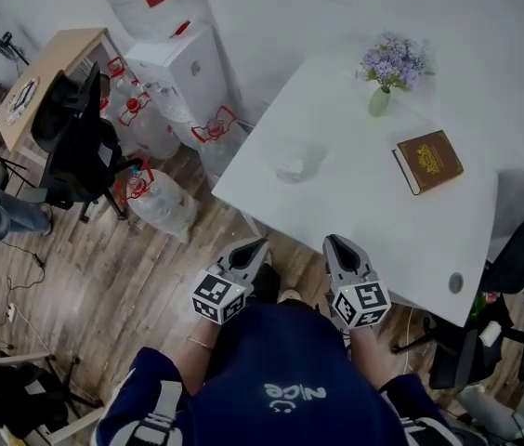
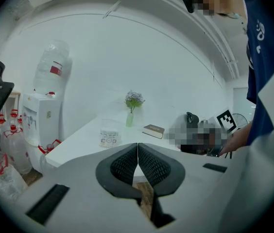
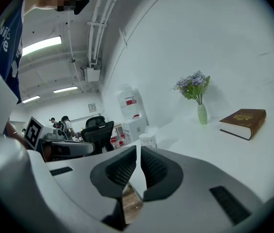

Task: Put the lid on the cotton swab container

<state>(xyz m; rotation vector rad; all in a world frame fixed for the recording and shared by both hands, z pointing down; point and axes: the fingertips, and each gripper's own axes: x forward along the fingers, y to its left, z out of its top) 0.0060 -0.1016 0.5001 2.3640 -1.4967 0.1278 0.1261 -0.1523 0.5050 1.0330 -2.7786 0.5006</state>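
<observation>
Left gripper [image 1: 259, 243], right gripper [image 1: 334, 241] well short of cotton swab container [image 1: 293, 167]

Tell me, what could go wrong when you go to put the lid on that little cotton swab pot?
1. The cotton swab container stands near the table edge, above the water bottles on the floor. A clumsy nudge might slide it off.
2. The flower vase stands further back. A long reach could tip it.
3. I cannot clearly make out the lid, so the left gripper, shut and far off, might aim wrongly.
</observation>
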